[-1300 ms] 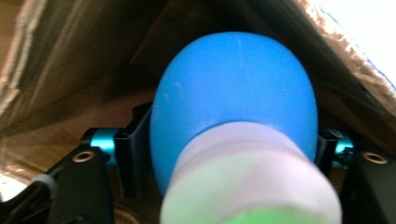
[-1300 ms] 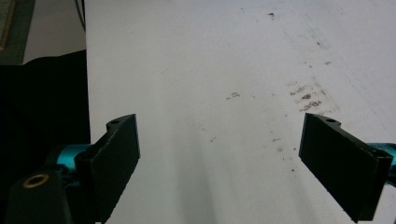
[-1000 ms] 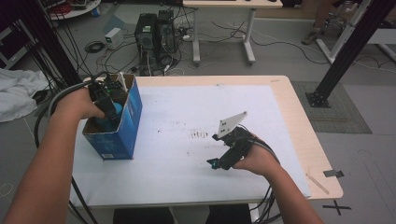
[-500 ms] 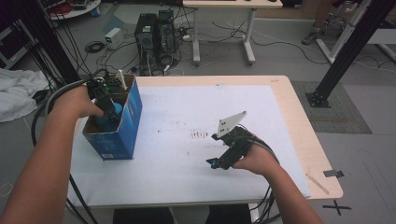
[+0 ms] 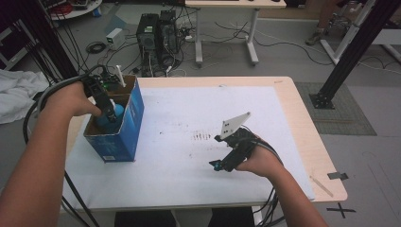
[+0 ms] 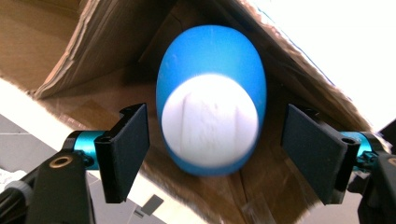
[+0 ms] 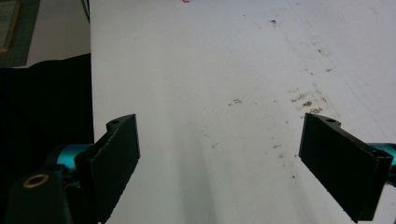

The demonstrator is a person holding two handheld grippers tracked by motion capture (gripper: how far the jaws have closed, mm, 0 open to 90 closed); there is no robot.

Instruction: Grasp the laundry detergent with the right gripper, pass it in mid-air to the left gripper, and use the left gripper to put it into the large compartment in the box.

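Left gripper (image 5: pixel 109 112) points down into the open blue cardboard box (image 5: pixel 124 137) at the left part of the white table (image 5: pixel 189 189). Its jaws have just been opening and now stand partly apart, with gaps on both sides of the blue bottle (image 6: pixel 211 121); pads clear of it. Bottle with white cap (image 6: pixel 210 122) stands inside the box, against a corner of the brown inner walls, between the jaws. Right gripper (image 5: pixel 222 164) rests low on the table well right of the box, jaws wide, nothing between them, over a bare white surface with small brown specks (image 7: pixel 306 100).
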